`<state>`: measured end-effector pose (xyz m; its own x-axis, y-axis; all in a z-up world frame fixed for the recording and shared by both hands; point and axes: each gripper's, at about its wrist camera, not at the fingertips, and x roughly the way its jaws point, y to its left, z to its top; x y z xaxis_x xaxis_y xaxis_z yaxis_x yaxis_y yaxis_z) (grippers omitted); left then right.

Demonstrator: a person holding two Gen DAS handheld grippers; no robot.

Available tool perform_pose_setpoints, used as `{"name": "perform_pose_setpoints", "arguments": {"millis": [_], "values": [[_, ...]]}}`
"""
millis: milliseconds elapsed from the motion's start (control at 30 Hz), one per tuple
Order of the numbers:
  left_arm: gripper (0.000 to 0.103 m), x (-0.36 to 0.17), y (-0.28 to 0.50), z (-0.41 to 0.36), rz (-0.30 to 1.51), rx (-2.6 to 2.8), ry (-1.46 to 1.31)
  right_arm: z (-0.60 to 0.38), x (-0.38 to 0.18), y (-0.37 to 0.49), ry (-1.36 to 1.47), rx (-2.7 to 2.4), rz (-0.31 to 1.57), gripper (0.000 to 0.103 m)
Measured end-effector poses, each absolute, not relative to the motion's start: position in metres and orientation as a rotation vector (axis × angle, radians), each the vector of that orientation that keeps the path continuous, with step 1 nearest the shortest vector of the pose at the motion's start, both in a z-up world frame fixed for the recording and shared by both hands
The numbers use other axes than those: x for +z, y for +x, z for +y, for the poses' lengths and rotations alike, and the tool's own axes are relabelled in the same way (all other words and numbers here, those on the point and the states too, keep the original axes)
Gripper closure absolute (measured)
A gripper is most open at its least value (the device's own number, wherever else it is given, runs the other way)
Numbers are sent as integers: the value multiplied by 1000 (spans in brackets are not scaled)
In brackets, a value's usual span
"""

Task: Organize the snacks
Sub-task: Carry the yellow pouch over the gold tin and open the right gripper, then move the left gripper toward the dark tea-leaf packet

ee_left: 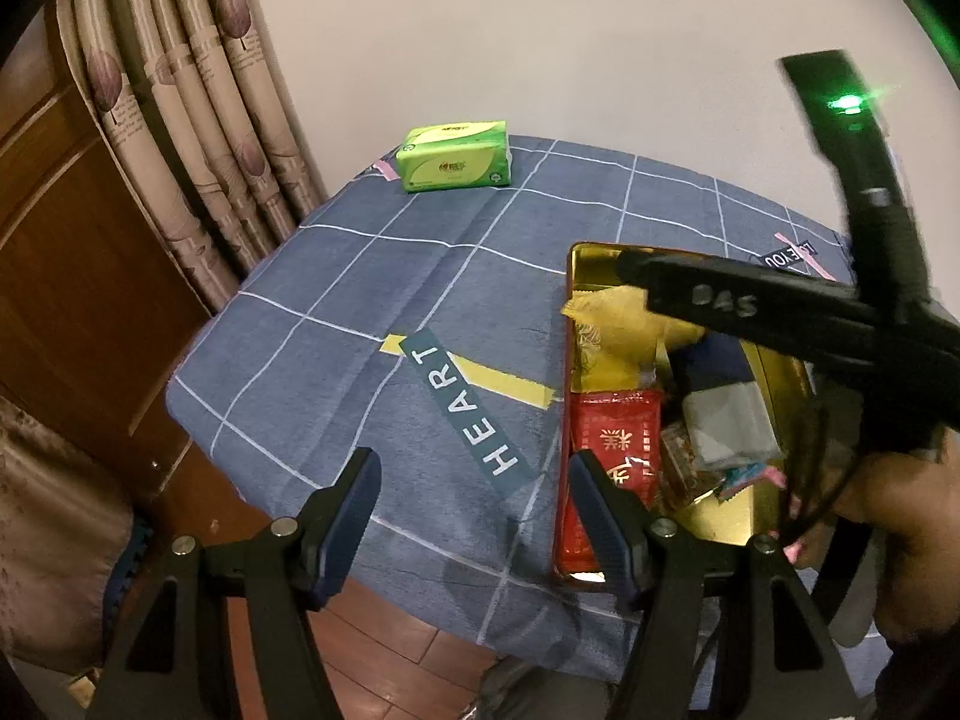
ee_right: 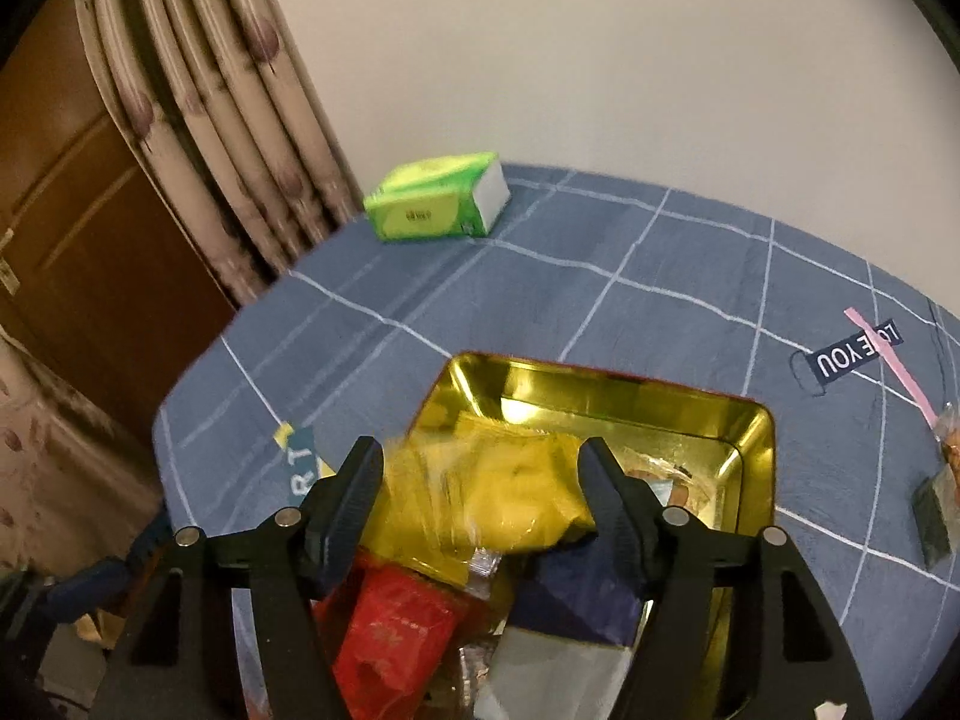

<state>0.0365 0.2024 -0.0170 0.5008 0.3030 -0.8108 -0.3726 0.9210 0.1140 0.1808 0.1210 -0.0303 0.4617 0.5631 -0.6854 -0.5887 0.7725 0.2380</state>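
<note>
A tin (ee_left: 576,264) with a gold inside and red outside sits on the blue checked tablecloth, holding several snack packets. Among them are a yellow packet (ee_left: 606,312), a red packet (ee_left: 618,438) and a navy-and-grey packet (ee_left: 720,396). My left gripper (ee_left: 474,480) is open and empty over the cloth at the tin's left wall. My right gripper (ee_right: 480,474) hangs open above the tin (ee_right: 600,384). The yellow packet (ee_right: 510,480) lies blurred between and below its fingers, and no pad visibly presses on it. The red packet (ee_right: 390,630) and navy packet (ee_right: 576,606) lie nearer.
A green tissue pack (ee_left: 456,156) (ee_right: 432,204) stands at the table's far left corner. Two small snack packets (ee_right: 948,450) lie on the cloth to the right of the tin. A curtain (ee_left: 198,120) and a wooden door border the table's left edge. A hand (ee_left: 900,510) holds the right gripper.
</note>
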Motion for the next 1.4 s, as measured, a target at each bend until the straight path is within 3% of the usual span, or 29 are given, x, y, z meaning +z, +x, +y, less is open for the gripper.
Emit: {"name": "perform_pose_setpoints", "arguments": {"millis": [500,1400], "values": [[36,-19,37,198,970,408,-48,35,-15,140,33,630,676,37],[36,-24,36,153,942,421,155,-228,-97,151,83,39,799,37]]}}
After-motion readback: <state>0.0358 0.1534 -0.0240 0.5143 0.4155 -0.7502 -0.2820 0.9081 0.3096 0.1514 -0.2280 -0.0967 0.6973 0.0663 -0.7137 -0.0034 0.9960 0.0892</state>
